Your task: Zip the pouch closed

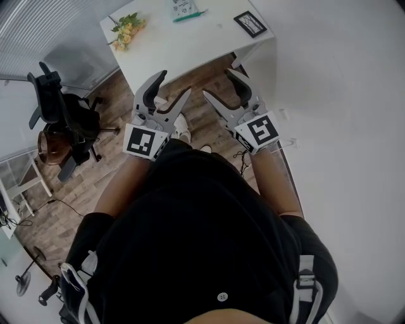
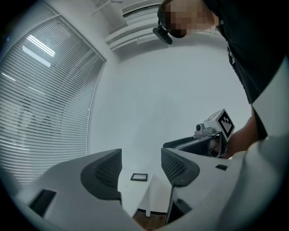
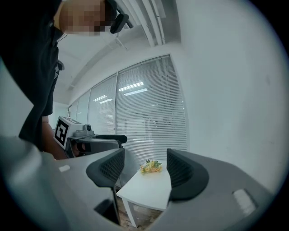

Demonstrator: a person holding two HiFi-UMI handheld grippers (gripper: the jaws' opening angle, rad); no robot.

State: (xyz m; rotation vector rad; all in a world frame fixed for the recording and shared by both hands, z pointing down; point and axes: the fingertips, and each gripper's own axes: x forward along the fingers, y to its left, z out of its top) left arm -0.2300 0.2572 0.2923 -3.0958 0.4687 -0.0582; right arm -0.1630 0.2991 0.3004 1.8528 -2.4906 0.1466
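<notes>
The left gripper (image 1: pixel 176 82) and the right gripper (image 1: pixel 217 82) hang over the wooden floor (image 1: pixel 82 190), jaws wide apart, holding nothing. I cannot pick out the pouch. It may be the small pale thing (image 1: pixel 183 6) on the white desk (image 1: pixel 190 47) beside the green pen (image 1: pixel 190 16). It is likely soft and light: pinch one end, pull the zip tab.

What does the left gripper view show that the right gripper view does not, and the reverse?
Only the left gripper view shows the small dark frame on the white table. Only the right gripper view shows the yellow flowers. Both show the table, the window blinds, and their own gripper, the left gripper and the right gripper, with jaws apart and nothing between them.
</notes>
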